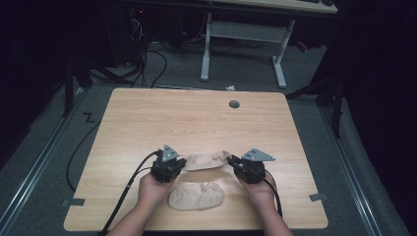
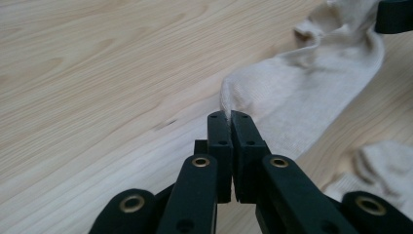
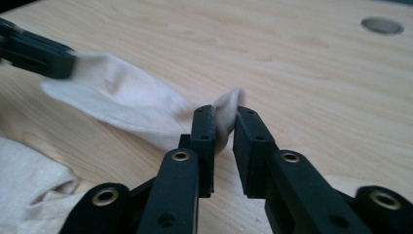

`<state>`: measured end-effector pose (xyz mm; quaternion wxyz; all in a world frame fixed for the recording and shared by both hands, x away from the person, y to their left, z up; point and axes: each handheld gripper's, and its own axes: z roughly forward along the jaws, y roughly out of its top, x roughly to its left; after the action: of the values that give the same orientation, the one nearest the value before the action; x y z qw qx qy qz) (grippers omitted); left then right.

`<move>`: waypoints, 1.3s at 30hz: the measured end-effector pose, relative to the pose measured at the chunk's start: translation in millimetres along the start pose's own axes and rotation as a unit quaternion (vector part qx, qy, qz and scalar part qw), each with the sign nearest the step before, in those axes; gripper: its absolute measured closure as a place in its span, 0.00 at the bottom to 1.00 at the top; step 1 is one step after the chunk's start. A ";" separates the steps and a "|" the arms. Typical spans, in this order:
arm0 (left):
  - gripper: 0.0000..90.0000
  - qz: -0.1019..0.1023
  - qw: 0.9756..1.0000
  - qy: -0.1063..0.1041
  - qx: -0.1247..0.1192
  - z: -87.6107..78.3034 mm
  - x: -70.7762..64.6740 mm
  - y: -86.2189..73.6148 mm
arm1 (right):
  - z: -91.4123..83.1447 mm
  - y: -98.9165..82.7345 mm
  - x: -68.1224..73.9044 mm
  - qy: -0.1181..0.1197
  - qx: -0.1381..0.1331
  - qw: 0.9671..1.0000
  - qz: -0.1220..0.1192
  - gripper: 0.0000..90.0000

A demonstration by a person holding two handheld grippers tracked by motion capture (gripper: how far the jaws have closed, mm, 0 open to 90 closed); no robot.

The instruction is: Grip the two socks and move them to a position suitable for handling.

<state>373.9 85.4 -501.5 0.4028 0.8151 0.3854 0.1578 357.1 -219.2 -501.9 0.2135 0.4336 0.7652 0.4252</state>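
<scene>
A beige sock point(image 1: 206, 160) lies stretched between my two grippers on the wooden table point(image 1: 196, 118). My left gripper point(image 2: 229, 117) is shut on the sock's point(image 2: 302, 92) left end, pinching a thin fold of fabric. The right gripper point(image 3: 225, 114) stands slightly open, with the sock's point(image 3: 126, 102) other end between its jaws and a gap showing beside the fabric. In the high view the left gripper point(image 1: 184, 162) and right gripper point(image 1: 231, 160) face each other across the sock. A second beige sock point(image 1: 196, 195) lies crumpled nearer the front edge, between the person's hands.
A grey round grommet point(image 1: 234, 104) sits in the tabletop at the back. Bare wood stretches behind the socks. Beyond the table stand a white desk frame point(image 1: 246, 34) and floor cables point(image 1: 152, 64). The second sock point(image 2: 384, 165) lies close under the grippers.
</scene>
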 end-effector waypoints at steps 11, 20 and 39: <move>0.69 -0.001 1.000 0.023 0.008 -9.2 13.4 -15.1 | 17.8 4.3 9.3 0.015 0.026 1.000 0.000 0.74; 0.80 -0.030 0.999 0.013 0.025 -0.1 27.0 -27.3 | 63.1 8.6 8.2 0.028 0.092 0.995 0.010 0.75; 0.97 0.016 1.000 -0.008 -0.001 -13.5 10.0 -17.1 | 21.4 10.3 25.3 0.015 0.034 0.999 -0.035 0.95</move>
<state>364.2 106.6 -506.9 0.4042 0.8219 0.3688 0.1583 363.5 -185.1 -504.0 0.2018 0.4068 0.7971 0.3980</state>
